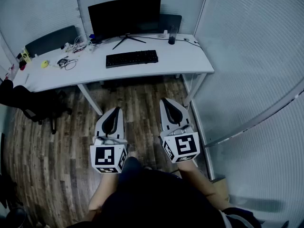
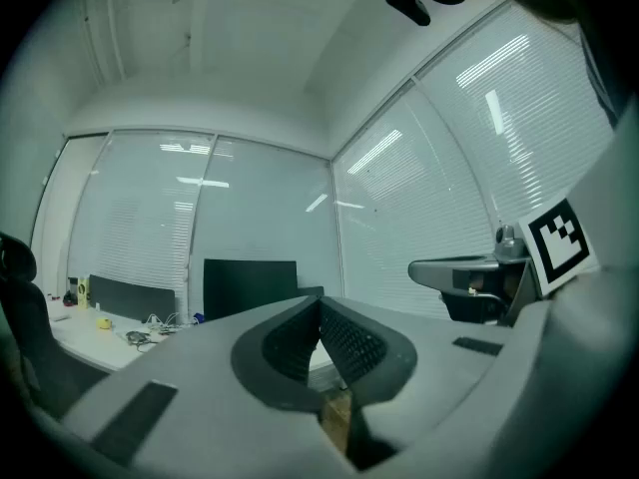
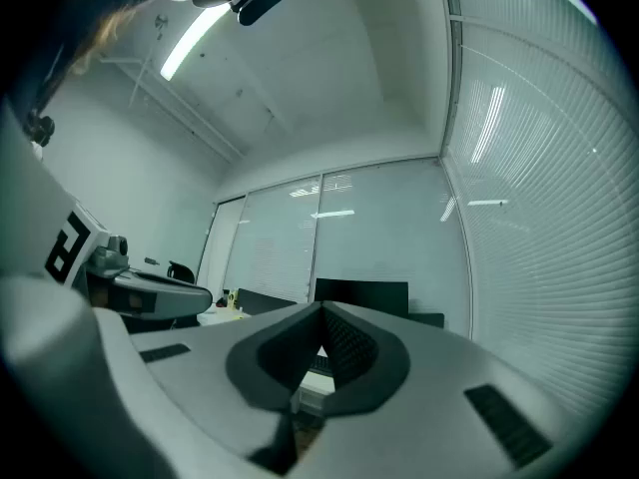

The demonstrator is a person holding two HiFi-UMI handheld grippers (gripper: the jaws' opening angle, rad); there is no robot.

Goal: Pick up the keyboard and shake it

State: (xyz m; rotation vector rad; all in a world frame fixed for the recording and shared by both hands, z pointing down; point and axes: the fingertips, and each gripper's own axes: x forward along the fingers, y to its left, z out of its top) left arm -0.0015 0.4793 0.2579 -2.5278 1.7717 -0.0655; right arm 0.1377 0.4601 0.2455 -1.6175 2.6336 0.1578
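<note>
A black keyboard (image 1: 131, 58) lies on the white desk (image 1: 190, 61), in front of a dark monitor (image 1: 124, 16). Both grippers are held over the wooden floor, well short of the desk and pointing toward it. My left gripper (image 1: 113, 112) is shut with nothing between its jaws. My right gripper (image 1: 167, 103) is shut and empty too. In the left gripper view the tips (image 2: 319, 302) meet, with the monitor (image 2: 250, 285) beyond them. The right gripper view shows its tips (image 3: 321, 312) closed, the monitor (image 3: 361, 293) behind, and a sliver of the keyboard (image 3: 319, 364) between the pads.
A black cup (image 1: 172, 34) and cables (image 1: 69, 62) sit on the desk. A dark office chair (image 1: 35, 106) stands at the left of the desk. Glass walls with blinds (image 1: 251, 70) close in on the right. The desk leg (image 1: 192, 90) is ahead of my right gripper.
</note>
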